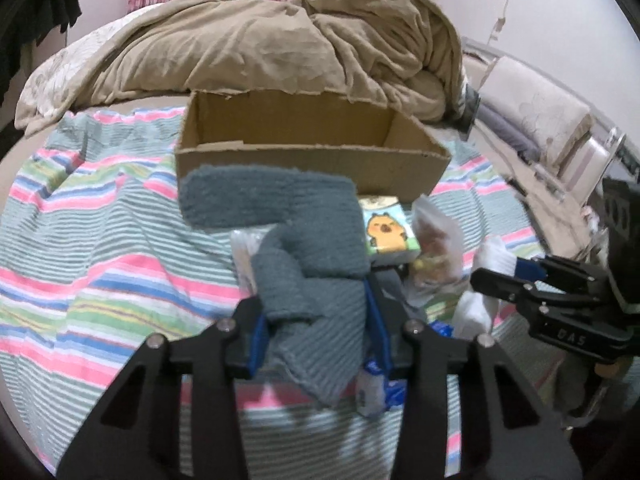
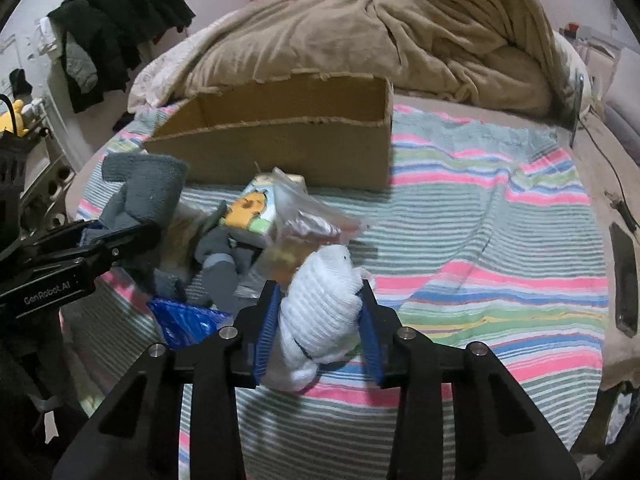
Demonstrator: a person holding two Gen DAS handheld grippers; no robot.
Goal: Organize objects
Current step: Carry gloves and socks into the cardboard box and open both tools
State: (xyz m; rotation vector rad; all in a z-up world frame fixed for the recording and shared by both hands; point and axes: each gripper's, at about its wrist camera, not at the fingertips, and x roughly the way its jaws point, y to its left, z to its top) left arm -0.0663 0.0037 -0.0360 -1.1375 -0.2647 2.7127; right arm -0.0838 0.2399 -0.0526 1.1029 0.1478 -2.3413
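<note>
My left gripper (image 1: 316,308) is shut on a grey-blue sock (image 1: 296,240), held up in front of an open cardboard box (image 1: 304,160). The sock and left gripper also show in the right wrist view (image 2: 144,192). My right gripper (image 2: 320,312) is shut on a white sock (image 2: 320,308), held just above the striped blanket (image 2: 480,240). The right gripper shows at the right of the left wrist view (image 1: 504,276), holding the white sock (image 1: 496,258). The box (image 2: 280,152) stands behind the pile.
A pile lies between the grippers: a small capybara tissue pack (image 1: 390,228), a clear bag of snacks (image 1: 436,236), a blue packet (image 2: 188,320), a dark grey sock (image 2: 220,264). A beige duvet (image 1: 280,40) lies behind the box. A phone (image 2: 624,272) lies at the right.
</note>
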